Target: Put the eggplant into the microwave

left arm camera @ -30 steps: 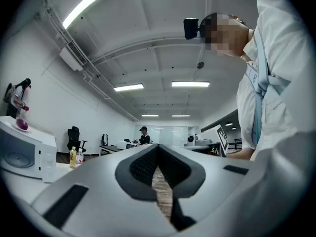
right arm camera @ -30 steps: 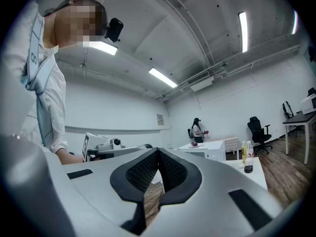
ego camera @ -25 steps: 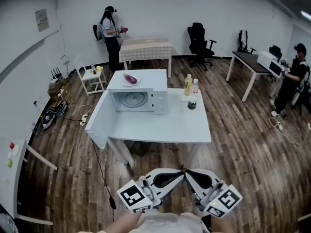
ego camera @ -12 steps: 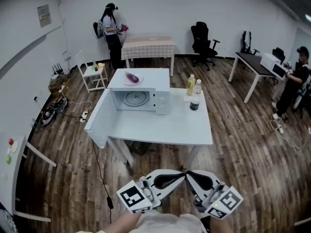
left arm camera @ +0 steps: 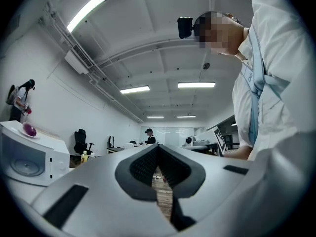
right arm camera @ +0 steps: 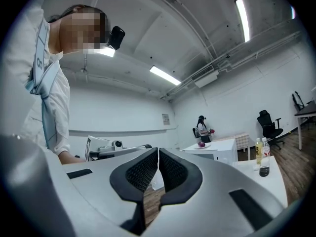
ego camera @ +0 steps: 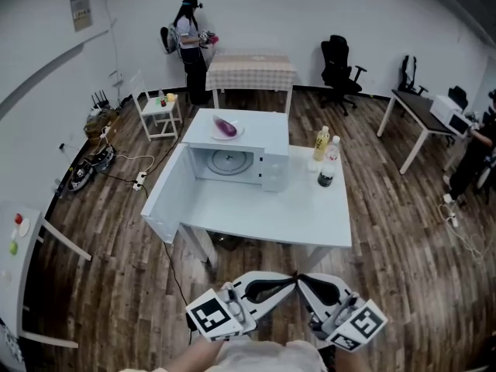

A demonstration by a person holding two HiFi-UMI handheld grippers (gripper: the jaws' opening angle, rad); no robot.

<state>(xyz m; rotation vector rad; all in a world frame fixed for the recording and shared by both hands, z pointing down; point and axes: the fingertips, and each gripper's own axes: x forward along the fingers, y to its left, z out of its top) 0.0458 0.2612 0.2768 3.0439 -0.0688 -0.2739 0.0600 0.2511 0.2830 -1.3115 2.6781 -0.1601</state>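
Presently in view: a white table point(ego camera: 271, 211) stands at the centre of the head view, with both grippers low at the bottom edge, well apart from it.
Left gripper point(ego camera: 288, 280): jaws fully together with nothing between them; the pads point(left arm camera: 143, 167) meet along a thin seam in the left gripper view. Empty.
Right gripper point(ego camera: 304, 280): jaws likewise closed on nothing; the pads point(right arm camera: 174, 171) meet in the right gripper view. Empty. Its tip lies just beside the left gripper's tip.
Eggplant point(ego camera: 225, 126): purple, lying on a small white plate point(ego camera: 237, 133) on top of the microwave, above centre of the head view. Untouched by either gripper. It is also seen at far left of the left gripper view point(left arm camera: 29, 130).
Microwave point(ego camera: 262, 130): white, at the back left of the table. Its door point(ego camera: 167, 200) is swung wide open to the left, and the turntable point(ego camera: 230, 161) is visible inside.
Bottles: a yellow one point(ego camera: 322, 143) and a clear one with a dark base point(ego camera: 328, 163), just right of the microwave.
Bystander: a person point(ego camera: 192, 49) stands at upper left by a checked-cloth table point(ego camera: 252, 70).
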